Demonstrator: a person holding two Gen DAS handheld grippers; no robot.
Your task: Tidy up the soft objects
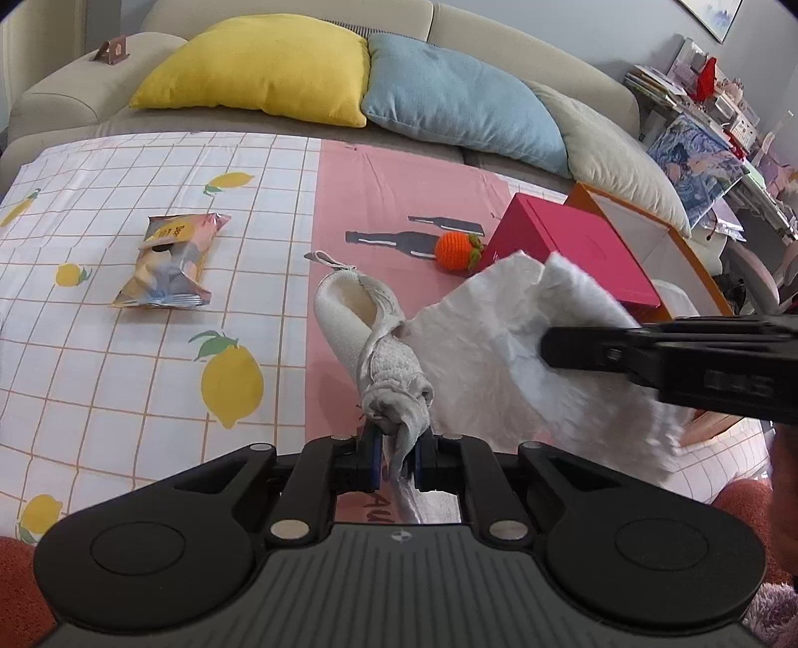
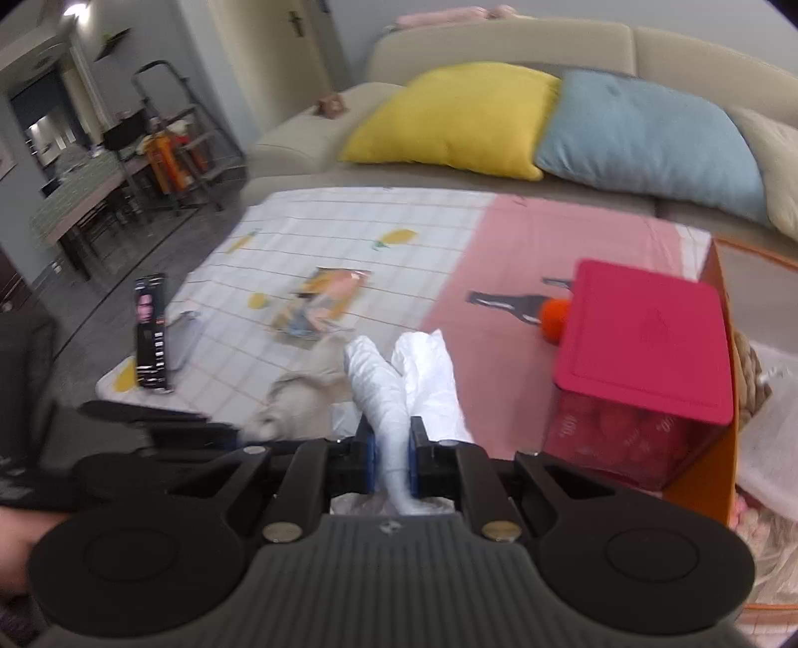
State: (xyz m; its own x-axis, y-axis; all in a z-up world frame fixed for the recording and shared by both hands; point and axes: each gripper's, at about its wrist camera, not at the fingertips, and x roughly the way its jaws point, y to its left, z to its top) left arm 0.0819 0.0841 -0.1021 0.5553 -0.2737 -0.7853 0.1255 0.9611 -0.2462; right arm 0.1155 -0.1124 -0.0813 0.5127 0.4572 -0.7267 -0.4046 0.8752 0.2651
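Over the tablecloth (image 1: 124, 349), the left gripper (image 1: 396, 451) pinched a grey sock (image 1: 384, 349) and the right gripper (image 2: 391, 461) clamped a white cloth (image 2: 399, 379), with a snack bag (image 1: 169, 259) far left and a pink box (image 2: 643, 339) right.

snack bag (image 1: 167, 261) | pink box (image 1: 573, 249) | yellow cushion (image 1: 259, 67) | blue cushion (image 1: 459, 94)

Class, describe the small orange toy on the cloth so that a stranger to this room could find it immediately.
Start at the beige sofa with its yellow and blue cushions, then look down to the pink half of the patterned cloth spread in front of it. There, touching the left edge of the magenta lidded box, lies the small round orange crocheted fruit. Its knitted texture and green leaves set it apart.
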